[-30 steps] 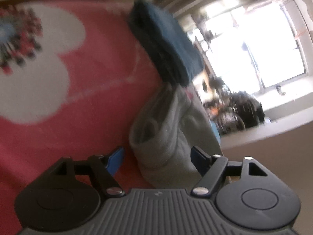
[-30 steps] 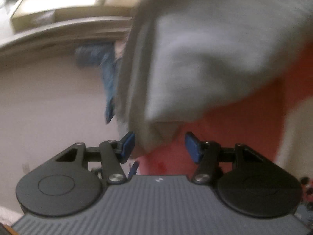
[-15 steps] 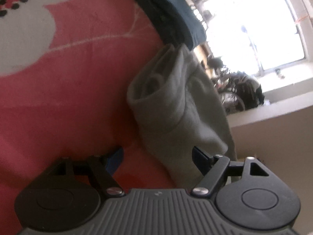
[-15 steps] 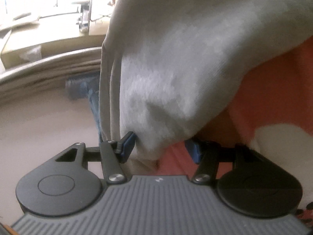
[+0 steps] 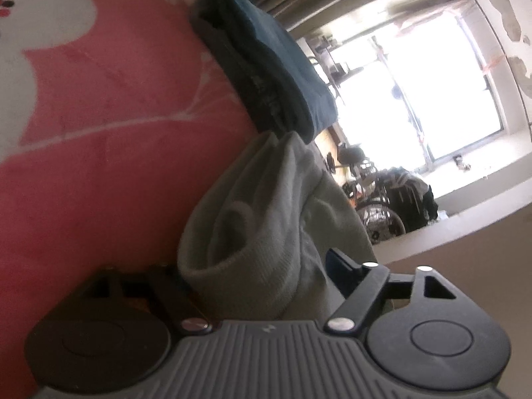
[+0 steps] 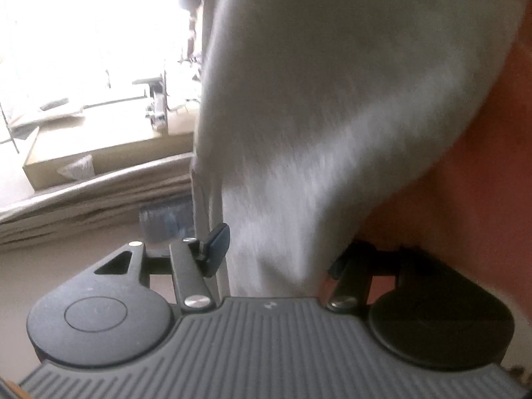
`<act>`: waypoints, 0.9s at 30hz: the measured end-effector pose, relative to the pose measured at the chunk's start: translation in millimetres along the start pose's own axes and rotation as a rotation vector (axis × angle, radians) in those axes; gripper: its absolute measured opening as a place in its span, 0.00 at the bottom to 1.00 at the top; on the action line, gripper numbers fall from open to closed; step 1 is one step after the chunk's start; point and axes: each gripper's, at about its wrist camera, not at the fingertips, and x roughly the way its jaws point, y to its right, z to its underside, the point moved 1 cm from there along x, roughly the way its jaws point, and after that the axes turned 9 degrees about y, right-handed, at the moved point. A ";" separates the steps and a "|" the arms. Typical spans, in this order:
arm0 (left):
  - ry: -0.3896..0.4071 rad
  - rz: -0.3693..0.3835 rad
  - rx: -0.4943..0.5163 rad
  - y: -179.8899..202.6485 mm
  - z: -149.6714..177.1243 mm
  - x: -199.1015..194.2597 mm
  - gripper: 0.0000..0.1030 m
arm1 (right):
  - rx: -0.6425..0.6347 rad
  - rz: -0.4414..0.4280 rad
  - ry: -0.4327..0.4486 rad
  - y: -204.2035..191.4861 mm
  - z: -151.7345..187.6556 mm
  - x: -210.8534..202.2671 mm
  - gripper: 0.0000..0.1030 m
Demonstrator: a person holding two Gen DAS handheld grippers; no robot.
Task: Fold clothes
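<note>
L gripper (image 5: pixel 259 266): jaws wide, straddling rolled end of soft grey knit garment (image 5: pixel 266 219); not clamped.
R gripper (image 6: pixel 276 252): jaws wide, grey cloth bulging between; no pinch seen.
Garment: bunched on pink fleece blanket w/ white flower print (image 5: pixel 99 133).
Beyond: folded dark teal cloth stack (image 5: pixel 266 66), touching garment's far end.
Risk: jaws shutting on thick roll grab extra layers, fold goes lopsided; a drag could nudge stack.

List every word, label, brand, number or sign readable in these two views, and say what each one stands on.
No readable text in either view.
Small pale emblem on the ribbed grey body of the left claw: a mark, not letters.
The same emblem on the right claw: also no letters.
Faint pale marking on the folded dark blue garment: too blurred to read.
Pale grey knitted garment: no print or label visible.
</note>
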 end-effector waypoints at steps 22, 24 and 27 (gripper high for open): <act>-0.016 -0.200 -0.015 27.0 -18.5 -70.1 0.22 | -0.175 0.092 0.015 -47.4 -14.3 -9.6 0.06; -0.033 -0.226 -0.009 20.5 -18.6 -83.8 0.22 | -0.155 0.118 -0.006 -47.8 -6.1 -18.4 0.06; -0.051 -0.271 0.020 7.6 -15.4 -99.8 0.22 | -0.143 0.159 -0.040 -35.2 0.7 -38.5 0.06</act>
